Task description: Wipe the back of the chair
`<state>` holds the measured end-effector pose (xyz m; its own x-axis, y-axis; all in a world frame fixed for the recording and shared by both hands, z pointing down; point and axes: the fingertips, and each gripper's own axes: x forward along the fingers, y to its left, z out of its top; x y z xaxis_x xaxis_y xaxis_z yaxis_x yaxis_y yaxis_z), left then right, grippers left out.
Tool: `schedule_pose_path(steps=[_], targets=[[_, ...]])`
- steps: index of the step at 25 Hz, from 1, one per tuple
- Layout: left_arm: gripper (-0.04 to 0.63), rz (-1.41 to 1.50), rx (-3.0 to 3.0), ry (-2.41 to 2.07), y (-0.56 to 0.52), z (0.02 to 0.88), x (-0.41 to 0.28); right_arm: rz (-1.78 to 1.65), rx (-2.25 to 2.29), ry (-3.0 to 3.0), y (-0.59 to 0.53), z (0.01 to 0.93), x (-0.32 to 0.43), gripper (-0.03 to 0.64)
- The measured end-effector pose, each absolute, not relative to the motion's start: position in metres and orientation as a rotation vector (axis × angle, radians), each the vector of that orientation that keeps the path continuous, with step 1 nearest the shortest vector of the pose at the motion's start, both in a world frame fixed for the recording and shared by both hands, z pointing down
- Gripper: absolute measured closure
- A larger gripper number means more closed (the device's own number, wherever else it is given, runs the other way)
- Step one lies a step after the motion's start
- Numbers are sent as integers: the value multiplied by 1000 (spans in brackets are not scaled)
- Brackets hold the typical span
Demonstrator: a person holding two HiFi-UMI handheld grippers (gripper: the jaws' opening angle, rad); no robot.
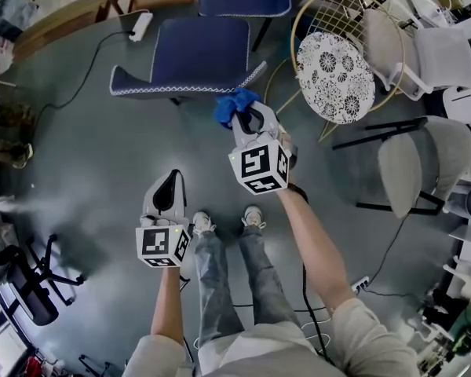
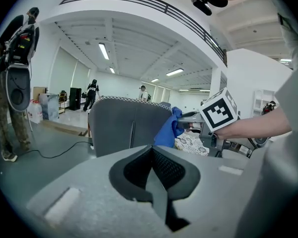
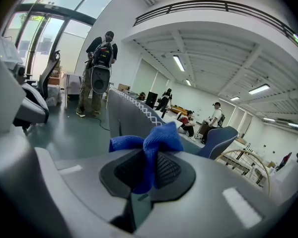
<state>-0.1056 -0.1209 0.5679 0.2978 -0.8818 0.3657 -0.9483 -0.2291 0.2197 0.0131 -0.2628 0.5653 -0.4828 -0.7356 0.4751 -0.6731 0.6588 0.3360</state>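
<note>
Right gripper (image 3: 148,175) has its jaws pinched on a blue cloth (image 3: 150,142); the cloth bunches up above the jaw tips. In the head view the cloth sits at the right end of the top edge of the blue chair back (image 1: 190,83), the edge with white stitched trim. From the left gripper view the cloth looks pressed against the upper right corner of the chair back; contact is likely but not certain. Left gripper (image 2: 153,155) has its jaws pressed together with nothing between them. It is held lower and nearer the person's body, well apart from the chair and pointing toward it. A wire-frame chair with a round patterned cushion (image 1: 335,77) stands to the right of the blue chair, and a grey chair (image 1: 420,163) is further right. The floor (image 1: 86,155) is grey, with a cable (image 1: 86,73) running across it.
</note>
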Motion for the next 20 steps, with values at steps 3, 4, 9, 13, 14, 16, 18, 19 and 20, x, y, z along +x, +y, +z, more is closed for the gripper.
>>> schedule_pose_path(steps=[3, 4, 9, 13, 14, 16, 18, 19, 20], targets=[[592, 233, 2180, -1636, -123, 568, -102, -126, 1116, -2253, -265, 567, 35, 581], [592, 232, 2179, -1639, -125, 567, -103, -123, 1123, -2246, -265, 567, 41, 581], [593, 224, 2171, -1658, -129, 568, -110, -106, 1128, -2224, -256, 574, 54, 581], [593, 222, 2149, -1678, -127, 573, -121, -82, 1087, -2245, -240, 585, 34, 581], [592, 222, 2143, -1684, -126, 574, -125, -76, 1071, -2254, -236, 588, 26, 581], [592, 224, 2132, -1695, -126, 578, -134, -66, 1036, -2273, -229, 596, 5, 581], [592, 227, 2121, -1708, -126, 582, -145, -57, 996, -2296, -222, 603, -19, 581], [592, 229, 2115, -1715, -125, 584, -151, -52, 976, -2308, -219, 607, -31, 581], [592, 231, 2109, -1721, -125, 585, -156, -46, 957, -2319, -216, 611, -44, 581]])
